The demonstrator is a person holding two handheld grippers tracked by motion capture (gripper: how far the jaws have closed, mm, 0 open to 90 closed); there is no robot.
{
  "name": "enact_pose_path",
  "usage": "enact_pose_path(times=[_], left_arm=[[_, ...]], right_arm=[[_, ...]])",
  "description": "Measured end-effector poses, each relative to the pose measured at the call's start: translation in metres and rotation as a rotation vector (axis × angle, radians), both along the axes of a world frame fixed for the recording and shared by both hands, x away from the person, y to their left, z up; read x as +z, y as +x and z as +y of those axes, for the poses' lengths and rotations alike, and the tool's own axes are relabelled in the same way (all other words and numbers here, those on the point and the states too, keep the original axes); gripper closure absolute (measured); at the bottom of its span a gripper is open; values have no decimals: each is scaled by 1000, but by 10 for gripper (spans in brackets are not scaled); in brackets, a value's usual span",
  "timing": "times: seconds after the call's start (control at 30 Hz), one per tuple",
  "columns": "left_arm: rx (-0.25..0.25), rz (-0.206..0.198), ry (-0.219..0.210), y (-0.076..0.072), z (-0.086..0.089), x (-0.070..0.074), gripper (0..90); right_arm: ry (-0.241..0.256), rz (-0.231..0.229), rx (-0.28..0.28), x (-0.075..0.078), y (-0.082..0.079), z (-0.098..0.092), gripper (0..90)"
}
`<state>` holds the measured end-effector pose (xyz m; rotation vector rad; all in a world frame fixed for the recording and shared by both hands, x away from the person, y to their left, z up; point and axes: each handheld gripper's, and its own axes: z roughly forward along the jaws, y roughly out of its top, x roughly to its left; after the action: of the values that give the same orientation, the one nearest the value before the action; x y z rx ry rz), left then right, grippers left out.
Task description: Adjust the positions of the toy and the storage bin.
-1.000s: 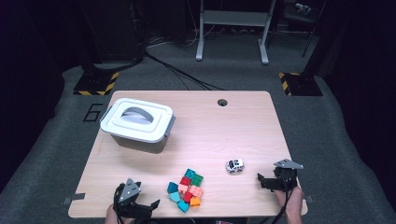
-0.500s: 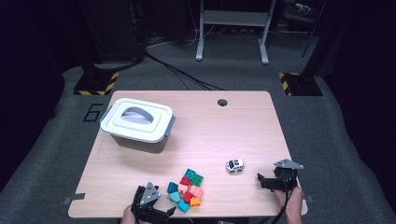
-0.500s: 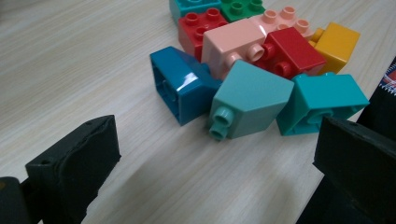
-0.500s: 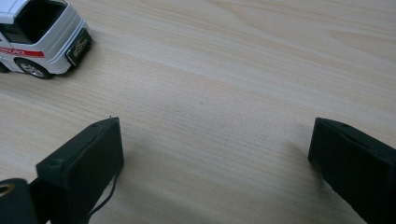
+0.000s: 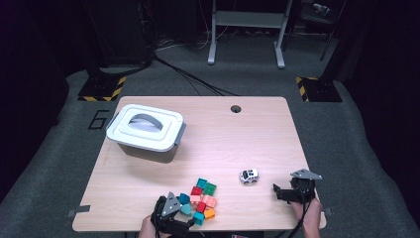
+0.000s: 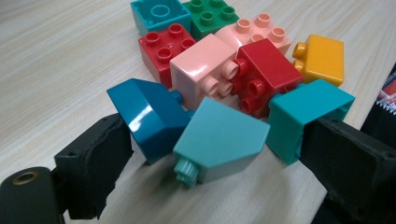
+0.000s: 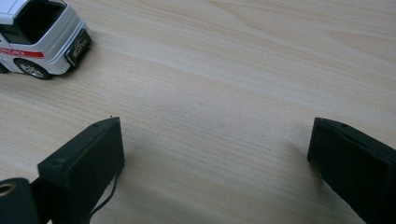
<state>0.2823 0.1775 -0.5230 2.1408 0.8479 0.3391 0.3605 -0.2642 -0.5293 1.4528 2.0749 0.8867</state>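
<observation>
A heap of coloured toy bricks (image 5: 202, 199) lies near the table's front edge. My left gripper (image 5: 174, 218) stands open at the heap's near left end. In the left gripper view its jaws flank a dark blue sloped brick (image 6: 149, 116), a pale teal sloped brick (image 6: 219, 140) and a teal brick (image 6: 306, 112), without closing on them. Red (image 6: 261, 74), pink (image 6: 201, 70), orange (image 6: 322, 58) and green (image 6: 208, 16) bricks lie beyond. A small white toy car (image 5: 249, 176) sits to the right of the heap. My right gripper (image 5: 282, 193) rests open on bare wood right of the car (image 7: 39, 39).
A white lidded bin (image 5: 145, 131) with a grey handle stands at the table's back left. A cable hole (image 5: 236, 108) marks the far edge. Bare wood lies between bin, bricks and car. Dark floor with cables and a metal stand surrounds the table (image 5: 247, 144).
My left gripper has moved right along the front edge, from the bare wood left of the bricks up to the heap. The right gripper and the car have stayed put.
</observation>
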Motion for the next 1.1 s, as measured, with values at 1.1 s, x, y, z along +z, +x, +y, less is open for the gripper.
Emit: enact_pose_path(times=[1.1], left_arm=[[32, -30, -19, -1, 8, 14, 45]], right_arm=[[-1, -3, -2, 0, 0, 0, 36]])
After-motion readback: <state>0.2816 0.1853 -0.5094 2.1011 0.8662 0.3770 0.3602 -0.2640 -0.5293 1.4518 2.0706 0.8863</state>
